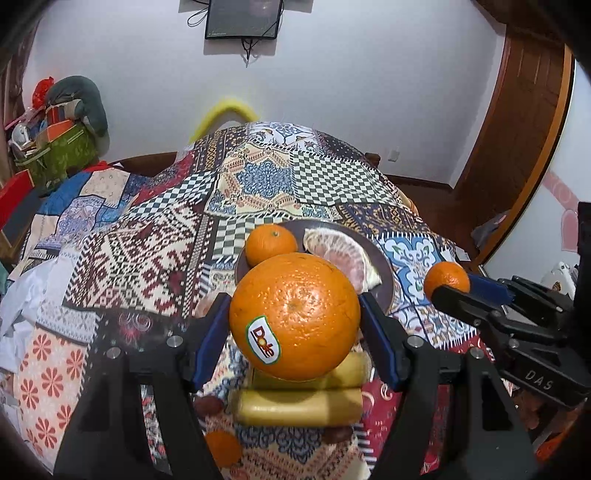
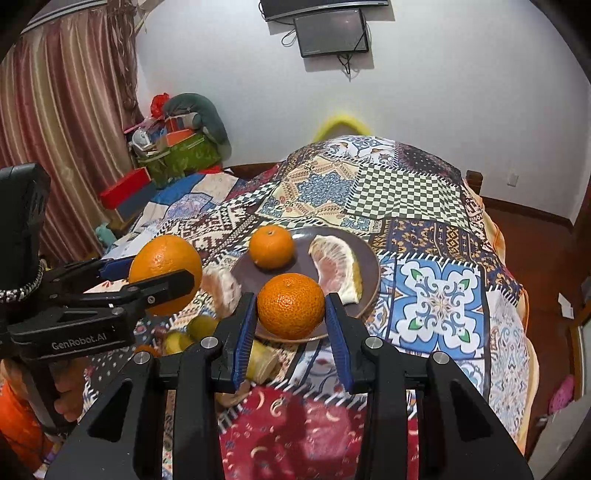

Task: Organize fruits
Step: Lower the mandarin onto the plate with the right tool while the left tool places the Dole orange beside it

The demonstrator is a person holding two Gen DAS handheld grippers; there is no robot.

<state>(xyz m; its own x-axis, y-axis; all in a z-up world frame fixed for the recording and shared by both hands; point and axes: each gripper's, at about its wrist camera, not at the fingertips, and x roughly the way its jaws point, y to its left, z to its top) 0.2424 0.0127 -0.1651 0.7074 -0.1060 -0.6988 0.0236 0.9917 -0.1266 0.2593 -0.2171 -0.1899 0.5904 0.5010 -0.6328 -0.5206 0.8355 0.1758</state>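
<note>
Stickered orange and small tangerine aloft; tangerine, pomelo wedge on plate

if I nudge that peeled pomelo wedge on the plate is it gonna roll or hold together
The pomelo wedge probably won't roll: it lies curved on the plate. Its bare membrane suggests it is soft and could tear or squash under the tongs. It might slide on the smooth plate.

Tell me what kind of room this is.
Probably a home bedroom: a patchwork quilt covers what looks like a bed, striped curtains hang at the left, and a small screen is wall-mounted.
</note>
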